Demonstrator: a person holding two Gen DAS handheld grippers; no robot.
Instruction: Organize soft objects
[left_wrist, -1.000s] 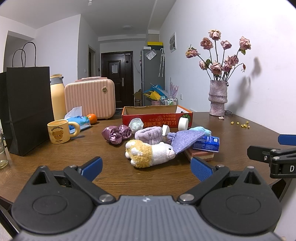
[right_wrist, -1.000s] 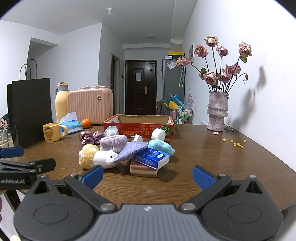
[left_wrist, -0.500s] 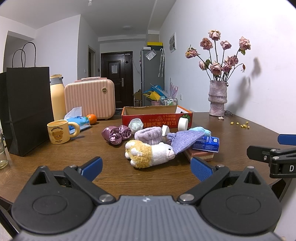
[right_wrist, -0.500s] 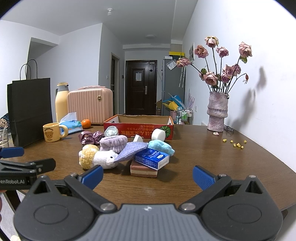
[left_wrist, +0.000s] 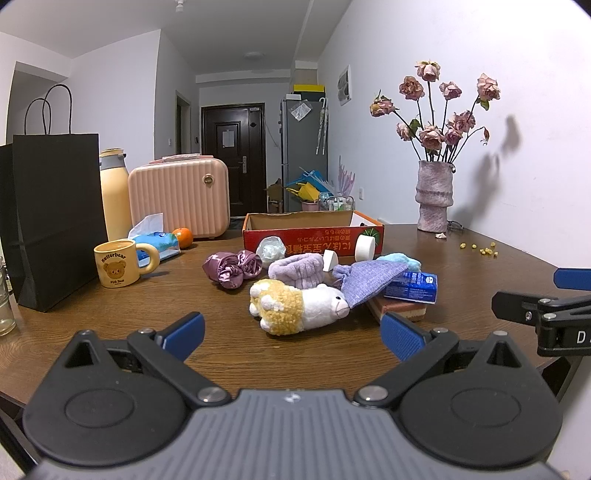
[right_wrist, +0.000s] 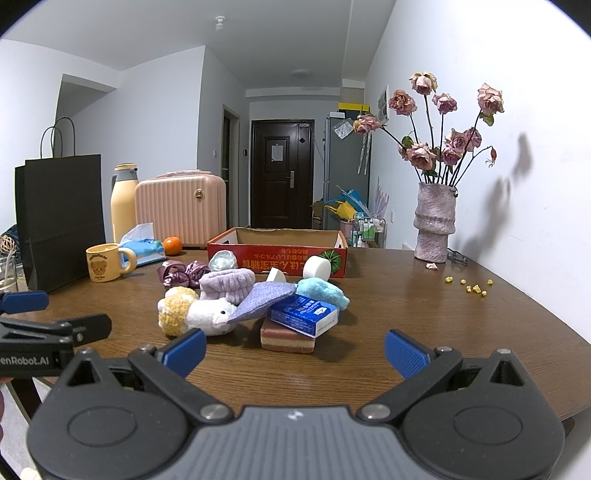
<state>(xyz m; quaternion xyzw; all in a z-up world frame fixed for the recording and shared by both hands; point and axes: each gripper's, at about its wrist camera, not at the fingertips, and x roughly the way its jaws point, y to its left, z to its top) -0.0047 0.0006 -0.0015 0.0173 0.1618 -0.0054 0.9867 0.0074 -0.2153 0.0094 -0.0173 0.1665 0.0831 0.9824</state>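
A pile of soft things lies mid-table: a white and yellow plush sheep (left_wrist: 295, 306) (right_wrist: 195, 314), a lilac fluffy headband (left_wrist: 295, 269) (right_wrist: 229, 286), a purple cloth pouch (left_wrist: 369, 282) (right_wrist: 262, 301), a purple satin scrunchie (left_wrist: 232, 267) (right_wrist: 181, 273) and a light blue fluffy piece (left_wrist: 400, 260) (right_wrist: 321, 291). A red cardboard box (left_wrist: 314, 236) (right_wrist: 277, 254) stands open behind them. My left gripper (left_wrist: 291, 334) is open and empty, short of the sheep. My right gripper (right_wrist: 293, 349) is open and empty, short of the pile.
A blue carton (right_wrist: 303, 315) lies on a layered sponge (right_wrist: 286, 338). White tape rolls (right_wrist: 316, 267) stand by the box. To the left are a bear mug (left_wrist: 118, 267), tissue pack (left_wrist: 155, 245), orange (left_wrist: 183, 236), black bag (left_wrist: 55, 218) and pink case (left_wrist: 179, 197). A flower vase (left_wrist: 434, 195) stands far right.
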